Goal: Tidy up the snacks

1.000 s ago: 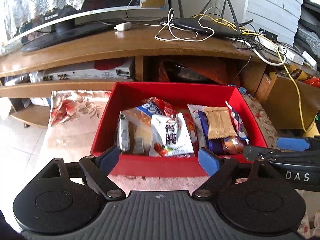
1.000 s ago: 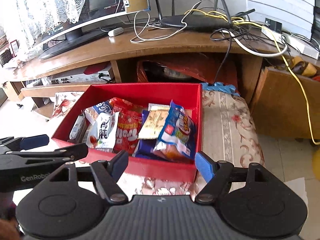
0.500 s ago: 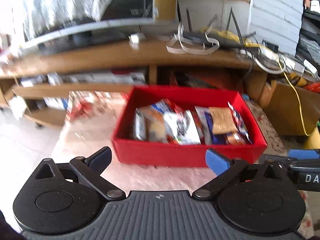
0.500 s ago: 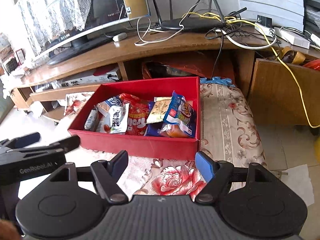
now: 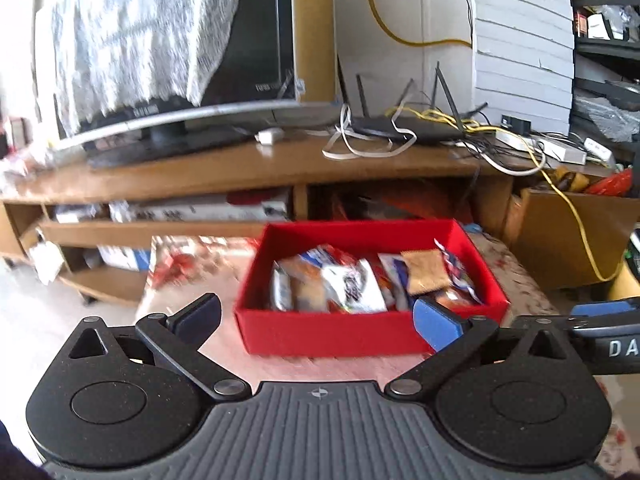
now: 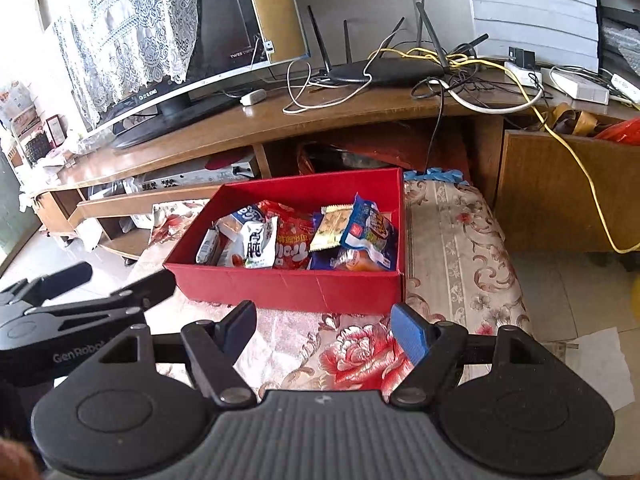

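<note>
Left gripper (image 5: 316, 316): we saw its jaws stand wide apart and empty, short of the near wall of the box.
Right gripper (image 6: 324, 328): we saw its jaws partly parted, nothing between them, hanging over the cloth (image 6: 452, 240) just near of the box.
Box (image 6: 288, 284): a red open box stood on the flowered cloth, in front of the TV stand (image 6: 280, 120); we saw both grippers clear of it.
Snacks (image 6: 300, 236): we found every packet inside the box, stacked on edge and overlapping; none lay on the cloth that we could see.
Blue packet (image 6: 368, 232): it leaned against the right wall, highest of the pile.
White packet (image 6: 258, 244): it stood left of centre.
Step in hand: we judged the sorting all but done, with both grippers standing off.
Advice: if a packet were to be reset, we would come from above, take one free top edge, and keep the pads off the walls.
Risk: we judged that a low approach could push the light box along the cloth.
</note>
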